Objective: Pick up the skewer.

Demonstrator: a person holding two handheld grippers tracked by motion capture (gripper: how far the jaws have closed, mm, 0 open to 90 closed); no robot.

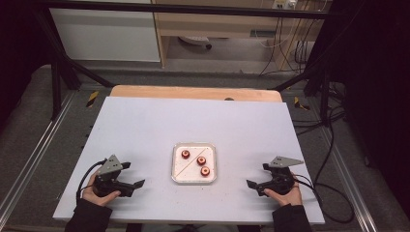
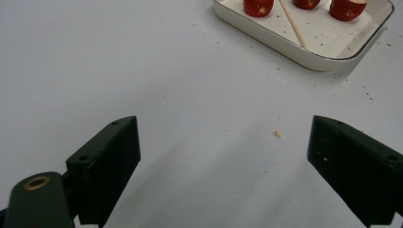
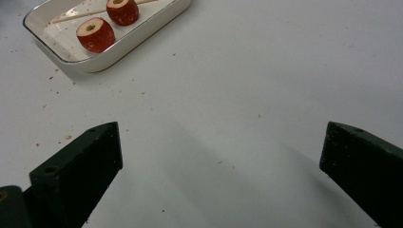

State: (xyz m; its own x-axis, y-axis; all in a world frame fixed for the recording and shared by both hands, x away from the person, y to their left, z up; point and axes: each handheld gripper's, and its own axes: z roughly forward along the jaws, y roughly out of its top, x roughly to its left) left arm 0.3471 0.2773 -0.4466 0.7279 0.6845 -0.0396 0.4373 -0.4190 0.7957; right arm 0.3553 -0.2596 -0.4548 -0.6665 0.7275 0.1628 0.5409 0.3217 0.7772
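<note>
— While we look down on the white table [image 1: 145, 125], where do we find the tray [image 1: 194, 180]?

— We see it near the table's front middle, a shallow white dish. Inside it lie three red fruit pieces [image 1: 201, 161] with pale cut tops, and a thin wooden skewer [image 1: 190, 163] runs slantwise across the tray. One piece sits on the far-left side of the skewer, two on its near-right side.

— And our grippers, relative to that tray?

— We hold the left gripper [image 1: 134, 185] well to the tray's left and the right gripper [image 1: 253, 185] well to its right, both low over the table, each pointing inward toward the tray. Neither touches it.

— How do the jaws stand?

— Spread wide on both. In the left gripper view and the right gripper view we see bare table between the black jaws, with nothing grasped. Crumbs speckle the table around the tray.
</note>
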